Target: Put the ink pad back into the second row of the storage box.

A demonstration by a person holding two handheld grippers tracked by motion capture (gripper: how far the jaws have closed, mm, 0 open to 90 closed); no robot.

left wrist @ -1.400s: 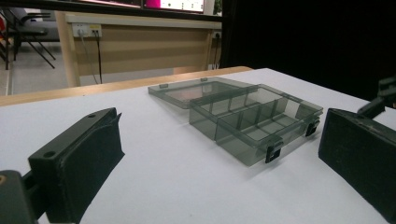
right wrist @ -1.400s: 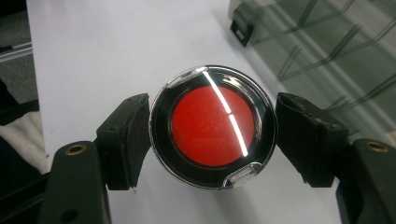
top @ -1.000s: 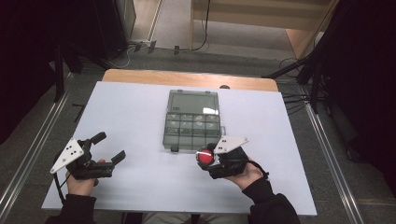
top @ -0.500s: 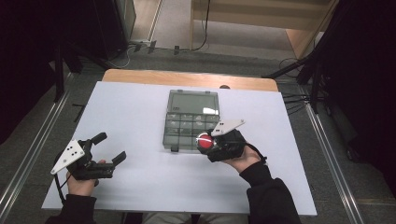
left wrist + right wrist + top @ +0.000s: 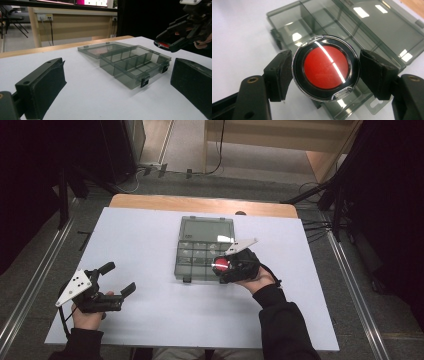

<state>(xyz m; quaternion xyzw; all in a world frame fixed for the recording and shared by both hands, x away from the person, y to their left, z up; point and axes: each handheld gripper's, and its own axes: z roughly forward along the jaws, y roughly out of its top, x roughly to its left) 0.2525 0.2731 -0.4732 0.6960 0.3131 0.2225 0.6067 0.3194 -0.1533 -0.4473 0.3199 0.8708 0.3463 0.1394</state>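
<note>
Holding a round red disc (image 5: 326, 67) in a clear-rimmed black case, my right gripper (image 5: 226, 266) has its two fingers (image 5: 279, 75) pressed against opposite sides of the rim. In the right gripper view the disc sits squarely between the pads, flat face toward the camera, with a bright strip of light reflected across it. Beyond and beneath the fingers lies the smoky transparent compartment box (image 5: 317, 30), its lid (image 5: 382, 27) folded flat open on the far side. The disc hangs above the near edge of the box, over its front row of cells, though I cannot tell which cell it is over. In the high view the right hand (image 5: 250, 270) brings the gripper in at the box's right front corner, and the red spot (image 5: 221, 265) shows just at that edge.

My left gripper (image 5: 114, 279) rests low on the white surface (image 5: 150, 235), well apart from the box (image 5: 202, 252) and off to its side. Its fingers (image 5: 42, 85) stand wide apart with nothing between them. In the left gripper view the box (image 5: 132, 65) lies ahead of the gap between the fingers, latches facing me, and the right gripper (image 5: 172, 42) hovers over the box's far right end with a sliver of red (image 5: 163, 45) showing.
</note>
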